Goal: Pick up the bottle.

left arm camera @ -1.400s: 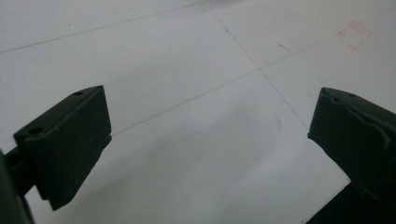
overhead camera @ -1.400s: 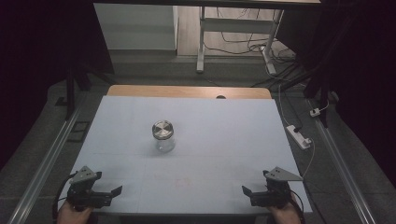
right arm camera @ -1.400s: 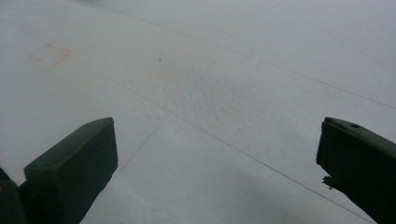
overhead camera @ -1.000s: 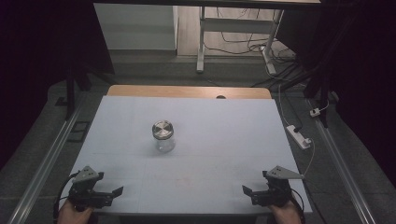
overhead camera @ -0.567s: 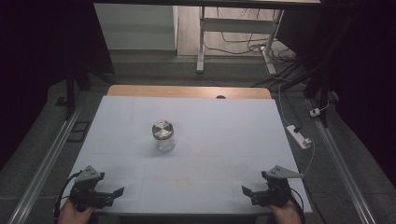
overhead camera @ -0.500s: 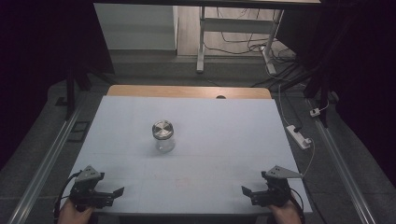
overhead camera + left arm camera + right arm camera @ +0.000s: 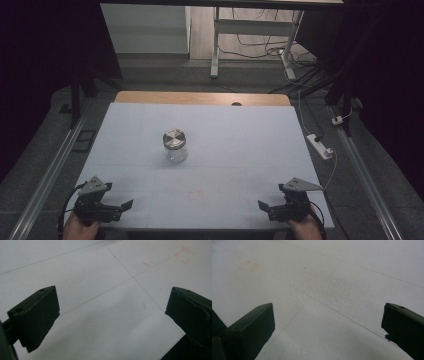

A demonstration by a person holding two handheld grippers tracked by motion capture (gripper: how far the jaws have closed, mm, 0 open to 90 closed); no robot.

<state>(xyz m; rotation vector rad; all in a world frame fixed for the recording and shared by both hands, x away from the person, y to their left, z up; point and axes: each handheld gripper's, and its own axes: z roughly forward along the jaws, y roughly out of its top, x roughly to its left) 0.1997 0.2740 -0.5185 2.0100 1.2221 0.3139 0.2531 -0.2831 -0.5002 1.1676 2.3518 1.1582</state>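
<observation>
Black left gripper (image 7: 117, 206) and right gripper (image 7: 267, 207) gape wide, empty.

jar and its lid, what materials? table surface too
Jar: looks like clear glass, the table shows through it; could be plastic. Lid: seems brushed metal, grey with a dull sheen. Table: matte white sheet, faintly grainy, over a wooden top showing at the far edge.

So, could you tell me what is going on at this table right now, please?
A person holds a black two-jaw claw in each hand at the near edge of the white table. The left claw and the right claw are both open, holding nothing, jaws pointing inward over bare tabletop. A small clear glass jar with a round silver metal lid stands upright mid-table, untouched and well apart from both claws. Nothing is being handled yet.
</observation>
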